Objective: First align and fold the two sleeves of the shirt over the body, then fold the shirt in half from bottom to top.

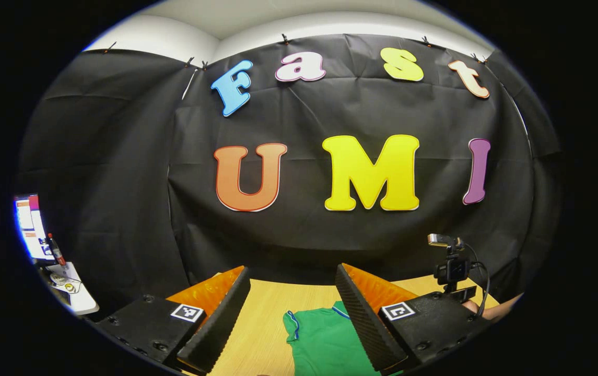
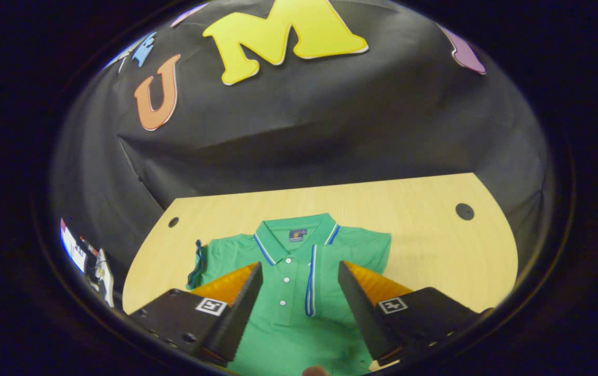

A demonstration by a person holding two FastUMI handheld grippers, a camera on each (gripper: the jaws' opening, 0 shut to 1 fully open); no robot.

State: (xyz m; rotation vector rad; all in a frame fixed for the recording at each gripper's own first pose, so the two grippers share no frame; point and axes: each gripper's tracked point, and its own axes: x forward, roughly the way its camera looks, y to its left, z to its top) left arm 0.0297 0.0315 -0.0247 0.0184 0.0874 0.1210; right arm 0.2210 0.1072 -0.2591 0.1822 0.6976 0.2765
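Light wood surface (image 2: pixel 424 230), rounded far edge against black booth wall, two dark round holes near its back corners. Also seen in left gripper view as a strip between the fingers.

Green polo shirt (image 2: pixel 299 292) flat on surface, front up, collar toward far edge, placket with white buttons and blue-white stripe down the middle. Collar (image 2: pixel 294 234) with blue-white trim, small dark tag inside neck. Left-of-frame sleeve (image 2: pixel 197 263) lying out at the side, dark trimmed cuff at its edge, not folded over body. Right-of-frame shoulder edge straight; sleeve there hard to tell. In left gripper view, just a green shirt corner with blue-trimmed edge (image 1: pixel 325 339) between fingers.

Right gripper (image 2: pixel 299 297) above shirt chest, jaws wide apart, nothing between them, fingers either side of placket; contact with fabric cannot tell.

Left gripper (image 1: pixel 293 313) held level, facing booth wall, jaws wide apart, nothing gripped, shirt corner below.

Other gripper's camera mount with cable (image 1: pixel 453 269) at right of left gripper view, part of a hand just beside it.

Side desk with lit monitor (image 1: pixel 30 227) and clutter at far left.
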